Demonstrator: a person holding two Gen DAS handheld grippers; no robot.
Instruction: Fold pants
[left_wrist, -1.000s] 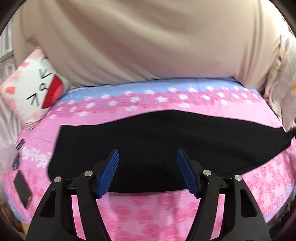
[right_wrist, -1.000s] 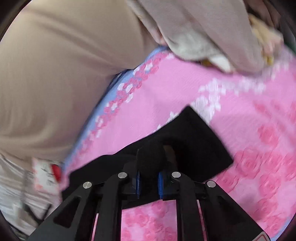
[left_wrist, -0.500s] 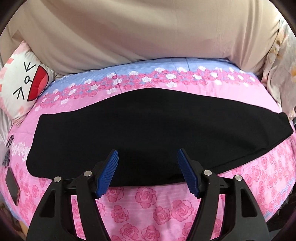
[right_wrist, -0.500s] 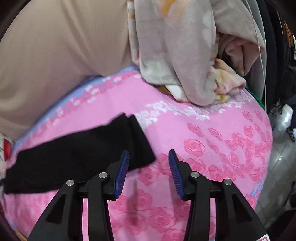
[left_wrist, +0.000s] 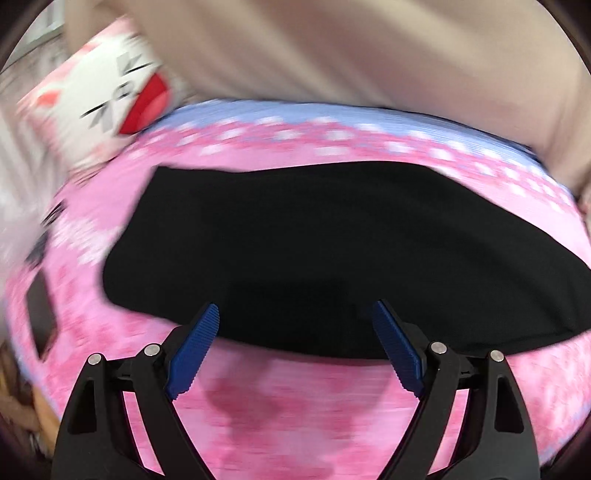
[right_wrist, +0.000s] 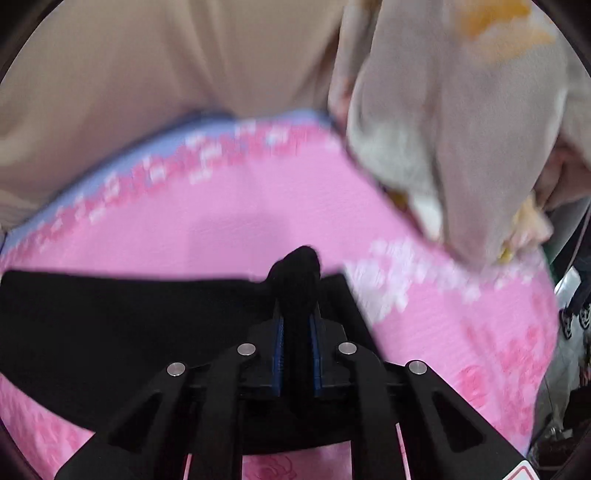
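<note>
Broadly, the left wrist view is filled by a bed under a pink rose-print sheet with a blue band along its far edge, and behind it rises a beige fabric mass. A white cushion with a cartoon face and red mouth leans at the upper left, and a dark flat rectangle lies on the sheet at the left edge. The black pants lie flat across the sheet in a long band. The left gripper hovers over their near edge, its jaws wide and opening, the blue pads clear of the cloth and gripping nothing. From the right wrist view, the same pink sheet runs back to the beige mass, and a heap of pale patterned cloth sits at the upper right; beyond the bed's right edge there is blurred floor clutter. The pants stretch off to the left, and the right gripper is clamped on their end, jaws closing, a bunch of black fabric poking up between the pads.
</note>
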